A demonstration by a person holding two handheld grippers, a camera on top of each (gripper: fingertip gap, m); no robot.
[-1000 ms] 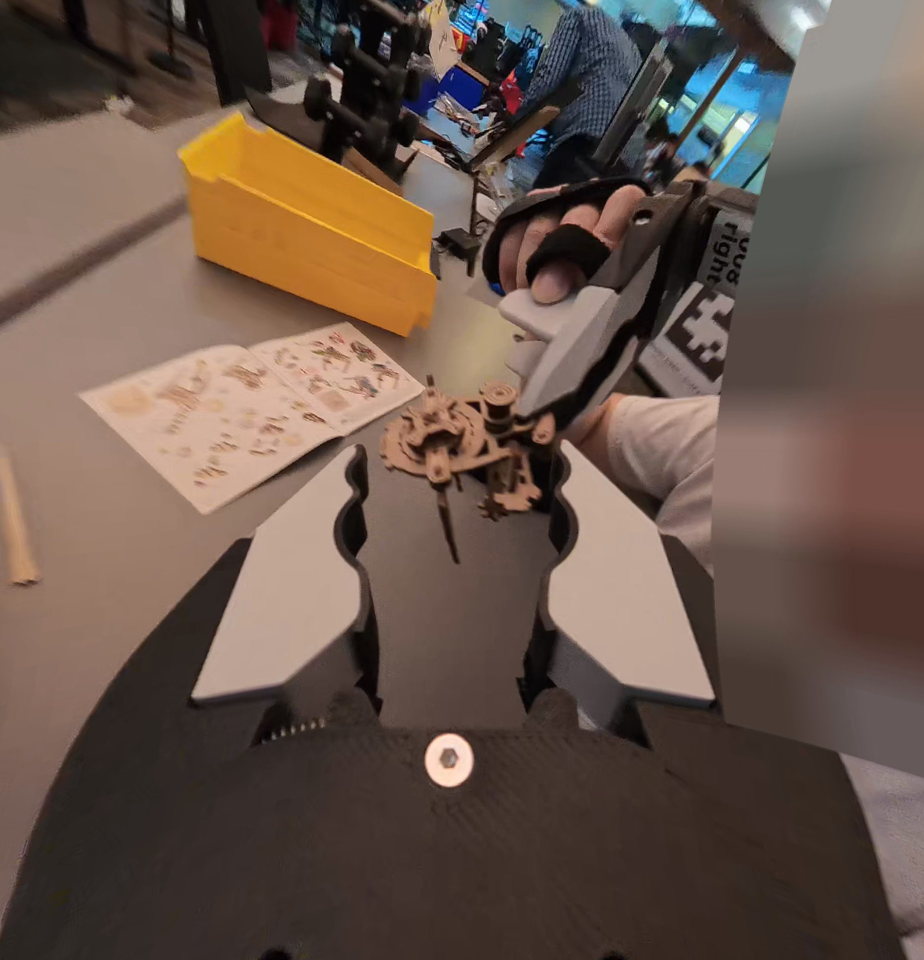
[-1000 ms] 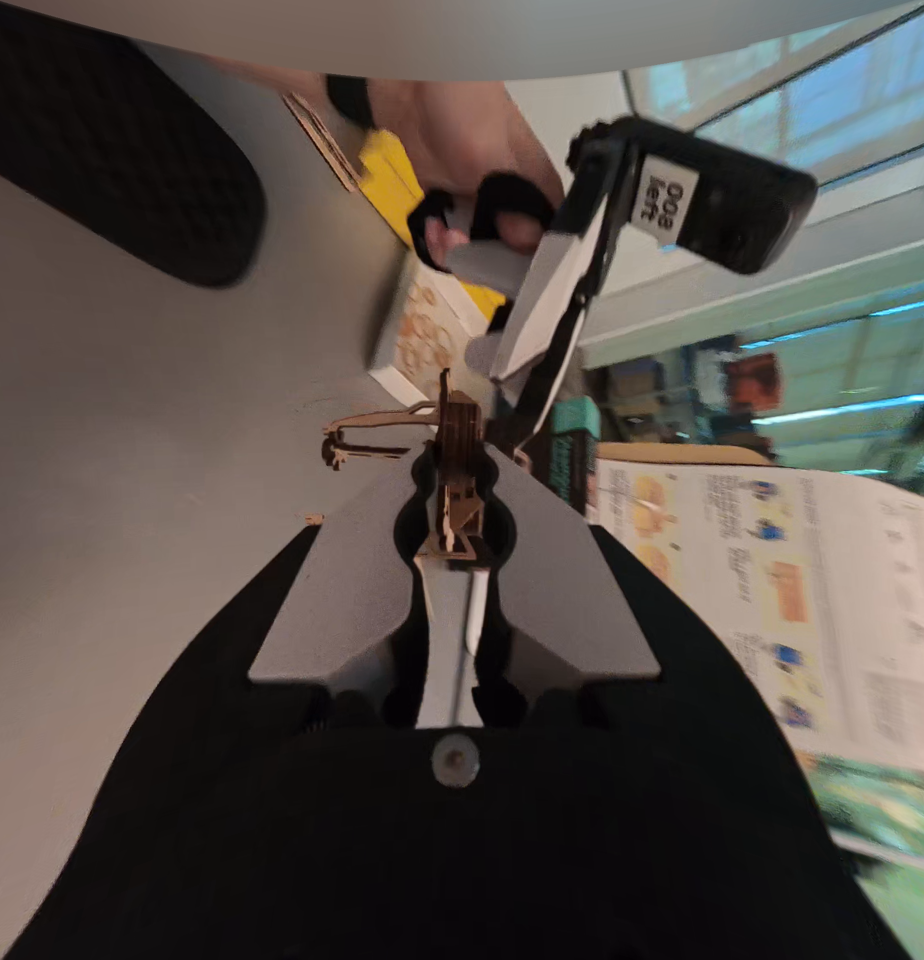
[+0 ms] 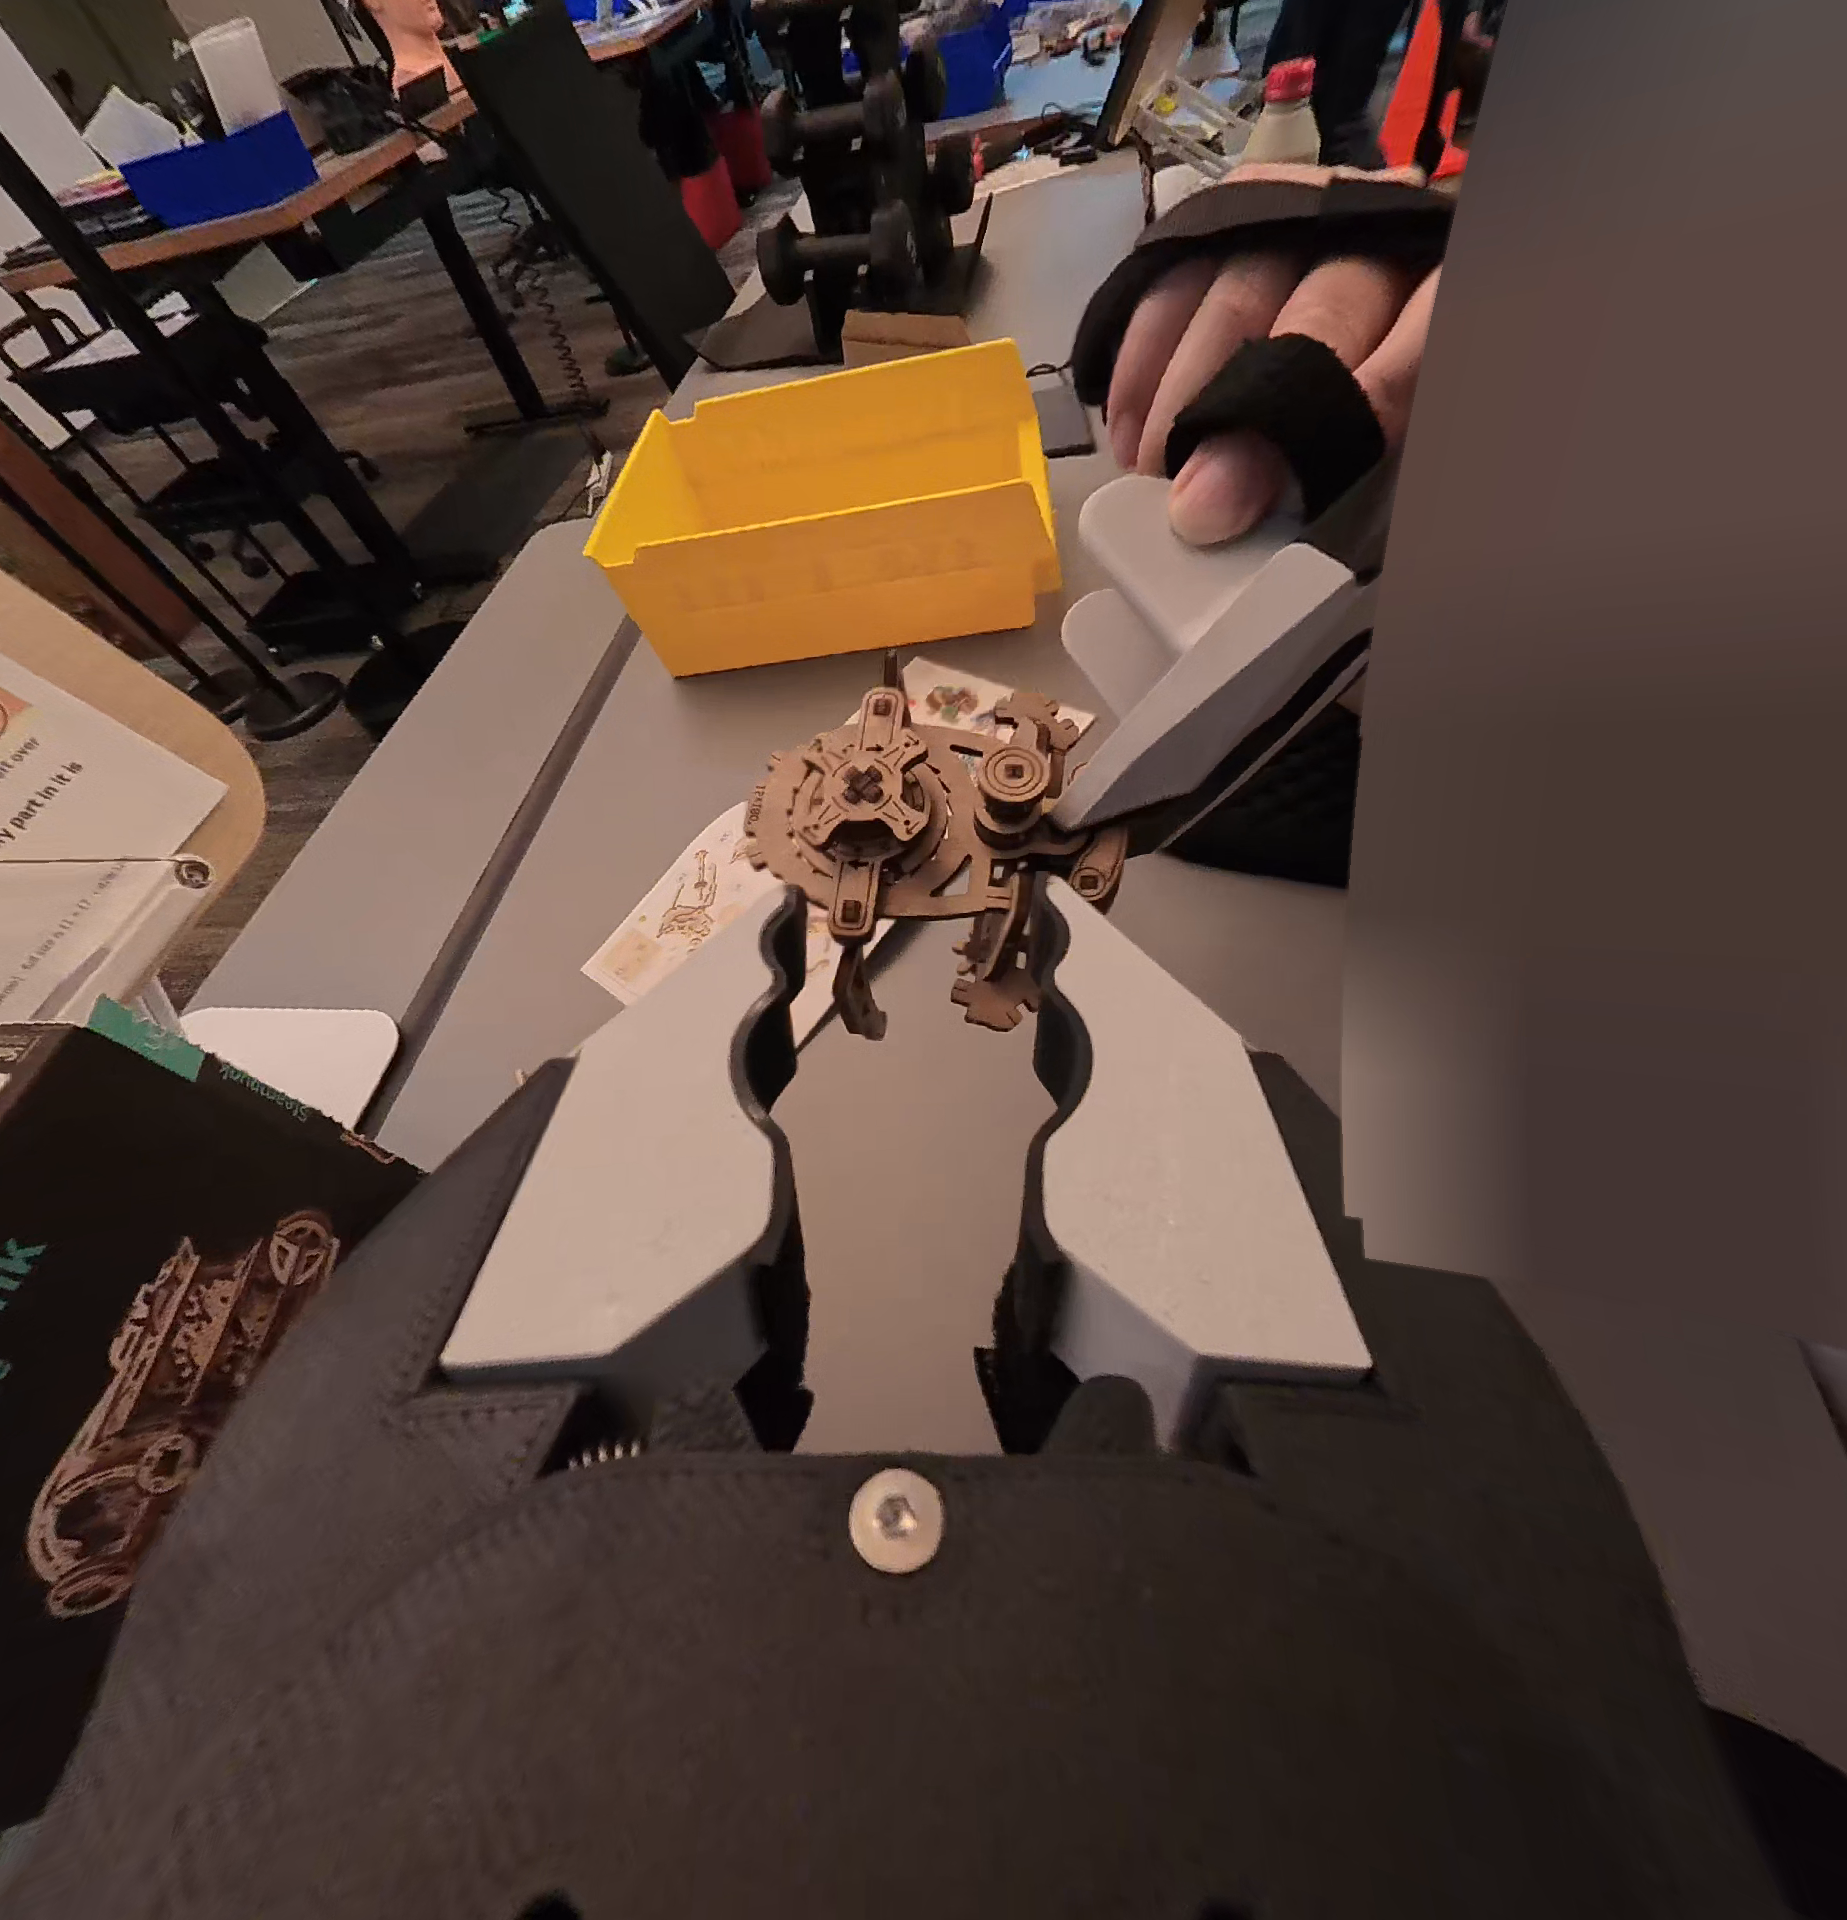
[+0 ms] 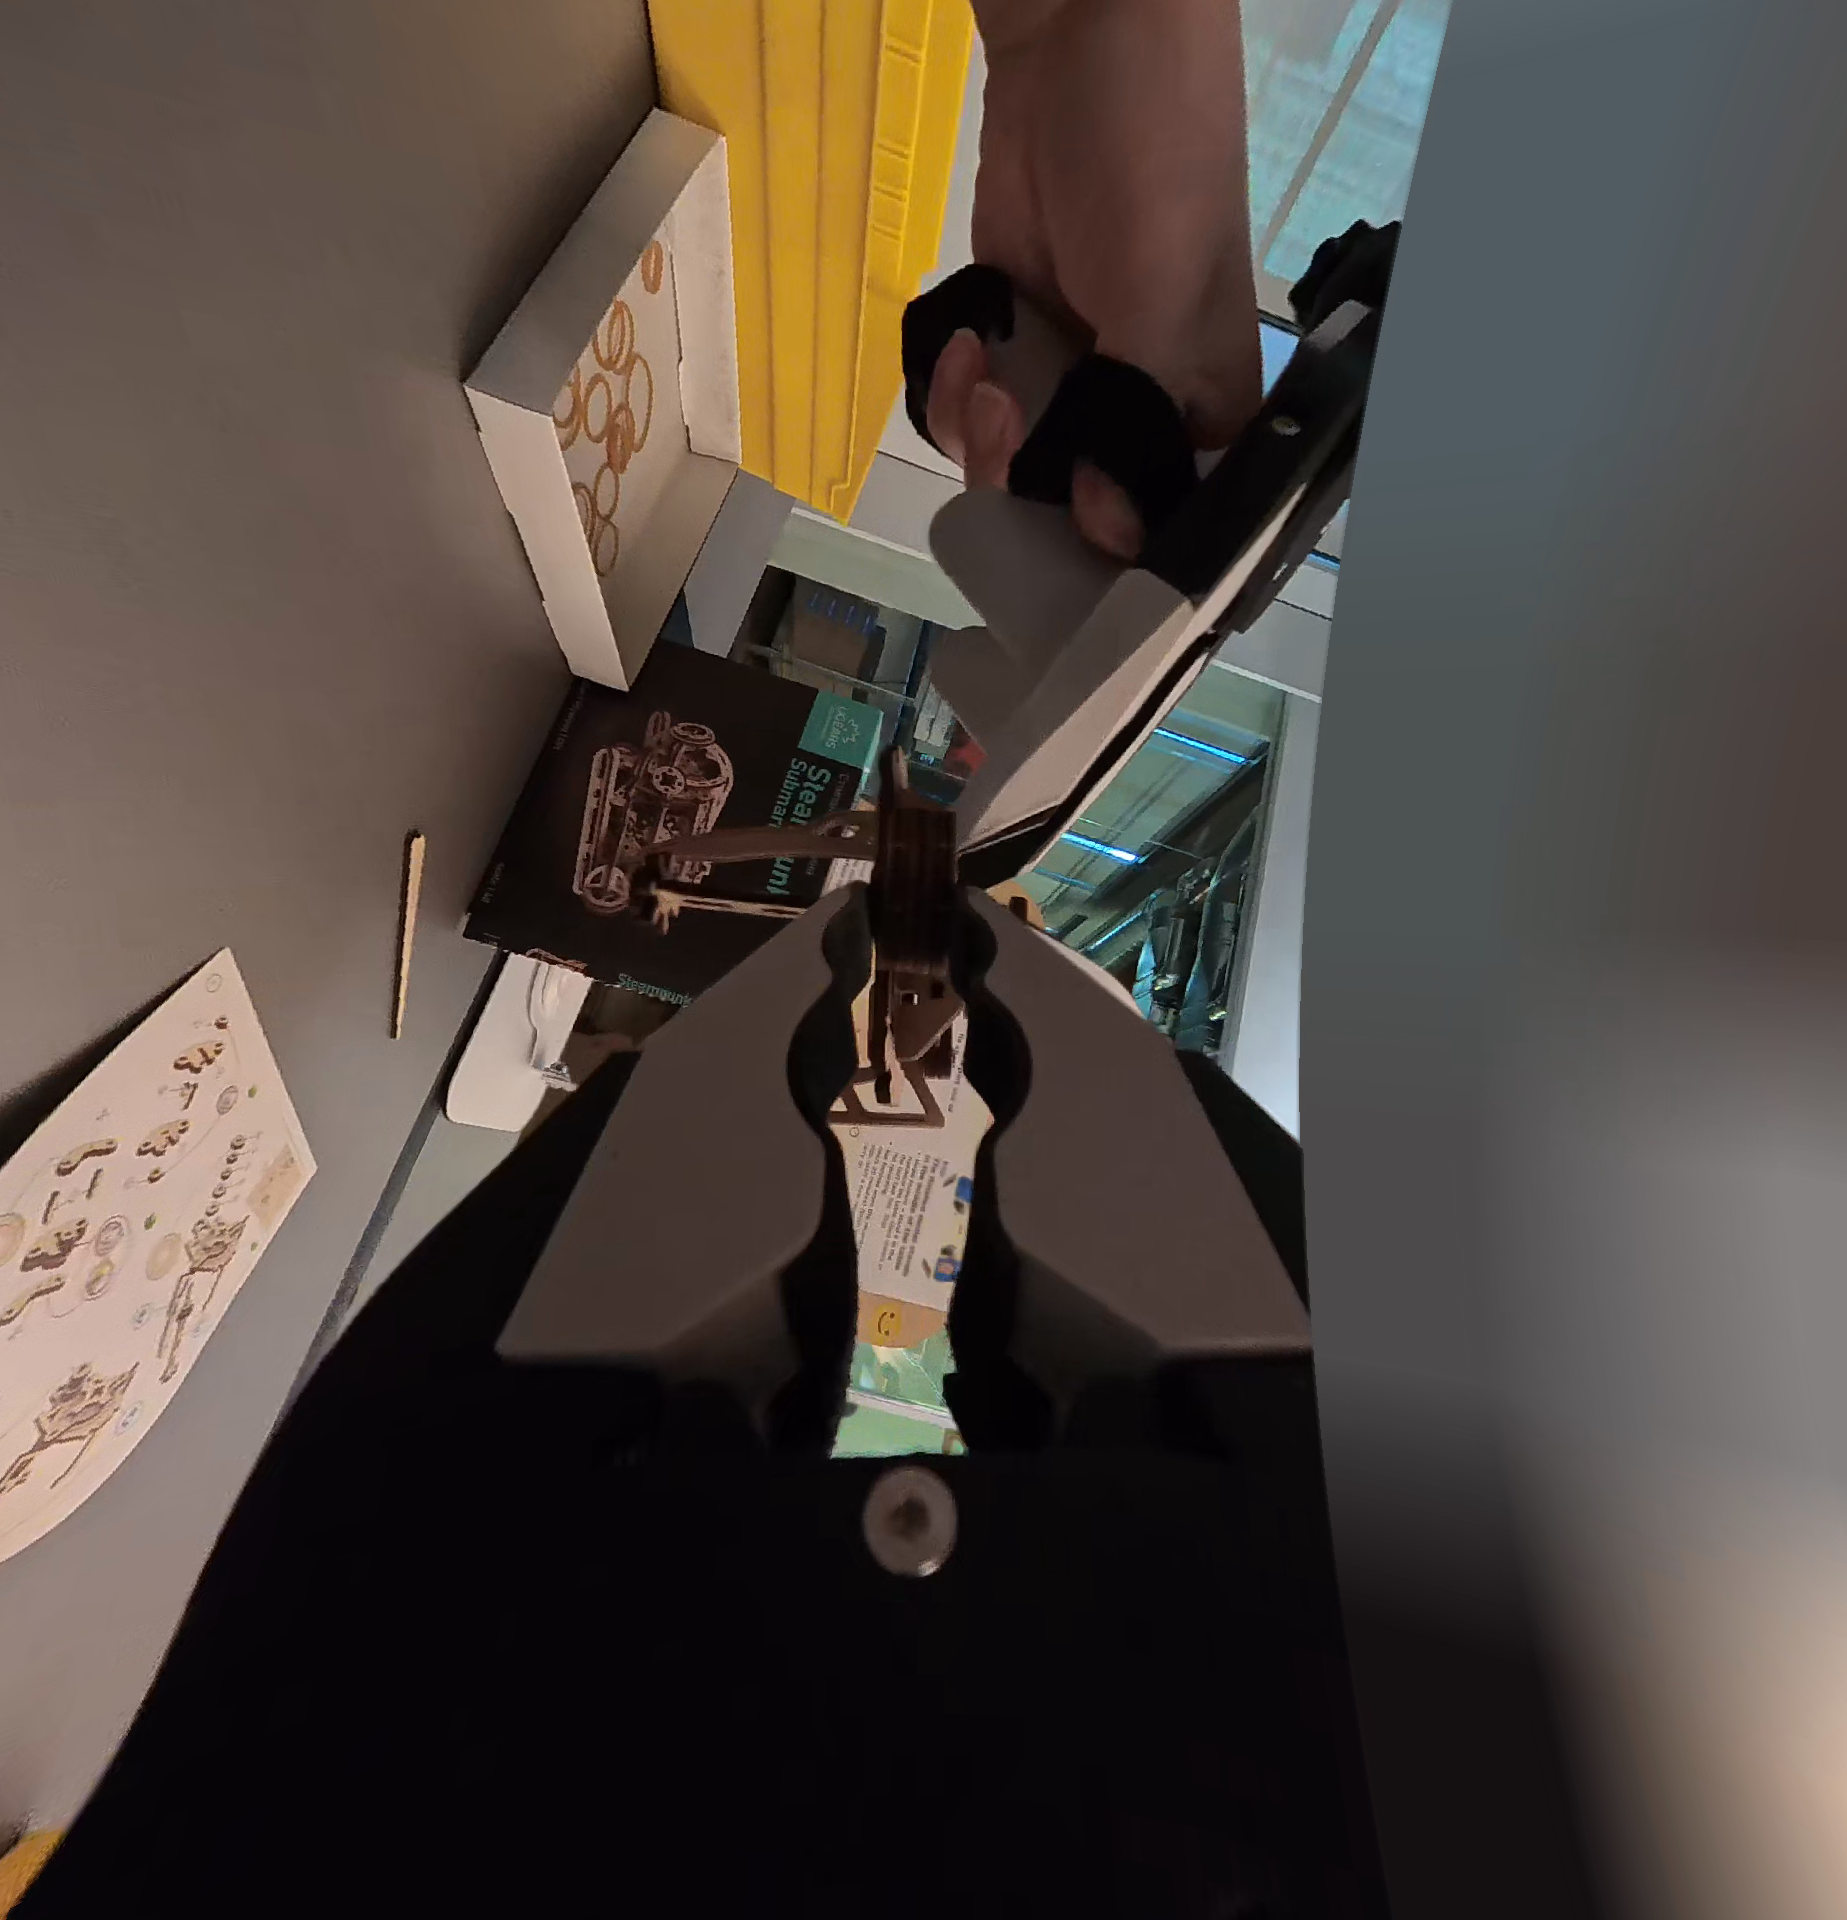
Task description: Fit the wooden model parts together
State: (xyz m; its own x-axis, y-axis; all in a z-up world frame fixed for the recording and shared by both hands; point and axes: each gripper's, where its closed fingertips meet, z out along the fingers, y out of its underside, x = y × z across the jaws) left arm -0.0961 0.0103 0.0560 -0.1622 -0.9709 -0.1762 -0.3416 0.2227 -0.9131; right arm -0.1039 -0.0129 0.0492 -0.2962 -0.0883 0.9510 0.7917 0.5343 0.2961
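Observation:
The brown wooden gear model (image 3: 867, 800) hangs in the air just past my left gripper (image 3: 919, 925), which is open. The model's lower legs dangle between the left fingertips without being clamped. My right gripper (image 3: 1080, 821) comes in from the right, held by a gloved hand, and pinches the model's right edge. In the right wrist view the right gripper (image 4: 911, 914) is shut on the model (image 4: 908, 852), seen edge-on, with a thin arm sticking out to the left. The left gripper (image 4: 986, 831) shows beyond it, its tips close to the model.
A yellow bin (image 3: 836, 540) stands behind the model on the grey table (image 3: 462, 831). An instruction sheet (image 4: 119, 1247), a thin wooden stick (image 4: 408, 925), a black kit box (image 4: 690, 810) and a white box with rings (image 4: 607, 416) lie around. A black foam pad (image 3: 1283, 800) lies at the right.
Both grippers have swung round, so the bin now lies straight ahead of the left one. The model sits closer to the left fingertips. The right gripper still holds it.

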